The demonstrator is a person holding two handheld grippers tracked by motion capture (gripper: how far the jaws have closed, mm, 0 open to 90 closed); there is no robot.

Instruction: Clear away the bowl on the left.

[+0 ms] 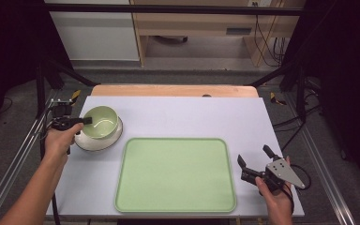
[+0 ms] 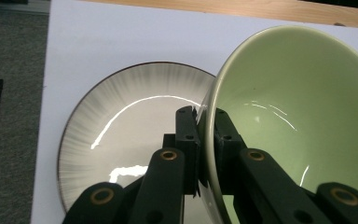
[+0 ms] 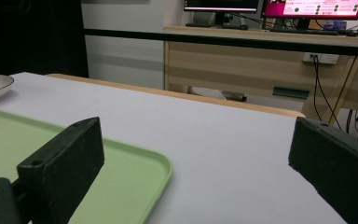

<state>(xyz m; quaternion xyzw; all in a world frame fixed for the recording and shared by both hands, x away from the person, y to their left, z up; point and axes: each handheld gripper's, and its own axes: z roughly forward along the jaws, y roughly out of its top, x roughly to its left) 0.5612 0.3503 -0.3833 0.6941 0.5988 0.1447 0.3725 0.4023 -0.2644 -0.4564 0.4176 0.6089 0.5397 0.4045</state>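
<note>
Since the green bowl [image 2: 303, 116], tilted over the striped plate [image 2: 121, 135] at the table's left w/ green tray [image 1: 176, 174] beside, looks glazed ceramic, so stiff, slick & chippable, rim's the hold: left gripper [image 2: 206, 122] pinches the rim wall, right gripper [image 1: 255, 159] spread, empty.

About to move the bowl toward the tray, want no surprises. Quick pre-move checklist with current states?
1. Left gripper shut on bowl rim, one jaw inside, one outside: ok.
2. Bowl tilted, lifting off plate: ok.
3. Bowl empty, nothing to spill: ok.
4. Tray bare, room to set down: ok.
5. Right gripper open, beside the tray, off the path: ok.
6. Grip firm enough to carry: cannot tell.
</note>
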